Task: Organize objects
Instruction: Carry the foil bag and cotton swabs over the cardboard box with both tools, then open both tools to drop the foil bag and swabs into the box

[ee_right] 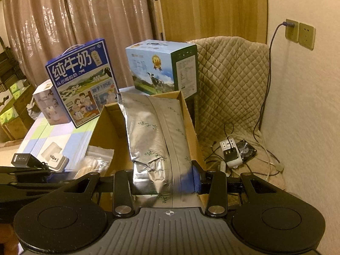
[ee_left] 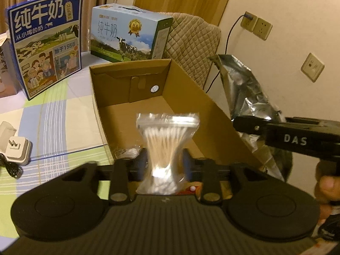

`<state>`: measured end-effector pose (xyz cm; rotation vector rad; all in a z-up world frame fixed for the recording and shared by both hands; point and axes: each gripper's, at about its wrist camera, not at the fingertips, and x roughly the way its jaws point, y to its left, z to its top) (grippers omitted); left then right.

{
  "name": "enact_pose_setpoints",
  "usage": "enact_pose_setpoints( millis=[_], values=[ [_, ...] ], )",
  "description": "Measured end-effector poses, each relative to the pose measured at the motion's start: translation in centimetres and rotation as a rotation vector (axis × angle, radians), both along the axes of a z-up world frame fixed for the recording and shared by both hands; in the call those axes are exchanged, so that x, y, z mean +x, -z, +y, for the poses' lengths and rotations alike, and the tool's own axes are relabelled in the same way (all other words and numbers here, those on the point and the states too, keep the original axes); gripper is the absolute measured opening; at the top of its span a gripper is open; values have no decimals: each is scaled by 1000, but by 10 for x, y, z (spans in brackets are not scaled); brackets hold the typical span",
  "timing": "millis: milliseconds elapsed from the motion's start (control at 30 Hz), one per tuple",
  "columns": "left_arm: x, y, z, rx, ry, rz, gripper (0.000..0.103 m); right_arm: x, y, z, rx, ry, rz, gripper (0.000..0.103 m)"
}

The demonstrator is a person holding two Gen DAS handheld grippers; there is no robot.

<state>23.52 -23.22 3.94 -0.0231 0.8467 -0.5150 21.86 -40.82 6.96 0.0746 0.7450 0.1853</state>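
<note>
Nothing large lies in the cardboard box [ee_left: 136, 110] yet: the left gripper [ee_left: 165, 161] pinches a cotton-swab bag [ee_left: 166, 142] above its near end, the right gripper [ee_right: 163, 182] clamps a foil pouch [ee_right: 157, 136].

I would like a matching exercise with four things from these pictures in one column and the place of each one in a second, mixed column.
Things:
1. bag of cotton swabs
2. silver foil bag
3. white plug adapter
4. dark blue milk carton

Places:
A. lying on the checked tablecloth
B. standing upright behind the cardboard box
C. between the fingers of the left hand-held gripper
D. in the right hand-held gripper

Pairs: 1-C, 2-D, 3-A, 4-B
</note>
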Motion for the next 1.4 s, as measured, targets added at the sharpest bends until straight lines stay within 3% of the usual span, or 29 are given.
enact_pose_setpoints(
  millis=[933, 967, 1033, 1067, 1100, 1400],
  values=[
    [-12, -1, 50, -28, -87, -11, 48, 40, 22, 15, 57, -3, 72, 38],
    [-12, -1, 52, -31, -92, -9, 49, 41, 23, 13, 75, -1, 73, 39],
    [-12, 0, 56, -34, -98, -8, 53, 39, 23, 9, 101, 15, 60, 52],
    [-13, 0, 58, -36, -101, -7, 53, 37, 22, 8, 109, 22, 51, 64],
    [-14, 0, 61, -38, -105, -5, 53, 34, 21, 7, 116, 25, 42, 67],
    [-36, -1, 92, -44, -145, -4, 66, -5, 6, 13, 198, 29, 4, 67]
  ],
)
